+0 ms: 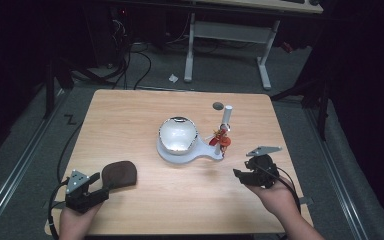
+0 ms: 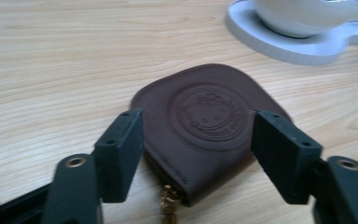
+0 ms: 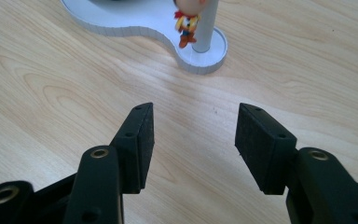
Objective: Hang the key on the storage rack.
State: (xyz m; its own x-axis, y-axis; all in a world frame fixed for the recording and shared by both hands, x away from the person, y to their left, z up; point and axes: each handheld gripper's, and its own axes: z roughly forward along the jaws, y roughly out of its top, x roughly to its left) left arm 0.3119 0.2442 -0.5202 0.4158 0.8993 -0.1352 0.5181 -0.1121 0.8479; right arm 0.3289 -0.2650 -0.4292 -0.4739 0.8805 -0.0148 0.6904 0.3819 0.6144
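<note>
The pouch (image 2: pixel 205 135) looks like matt brown leather, embossed with a round seal (its zip pull (image 2: pixel 168 205) brassy metal). The table (image 2: pixel 51 60) is pale, smooth wood grain; the stand (image 2: pixel 279 44) matt white plastic.

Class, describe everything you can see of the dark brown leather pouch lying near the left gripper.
The dark brown leather pouch is flat and rounded, with a round crest embossed on its upper face and a small brass zip pull at its near corner. It looks like smooth leather and appears zipped shut. It lies flat on the light wooden table, apart from the white stand. The left gripper has its jaws to either side of its near end; whether they press on it is unclear.
</note>
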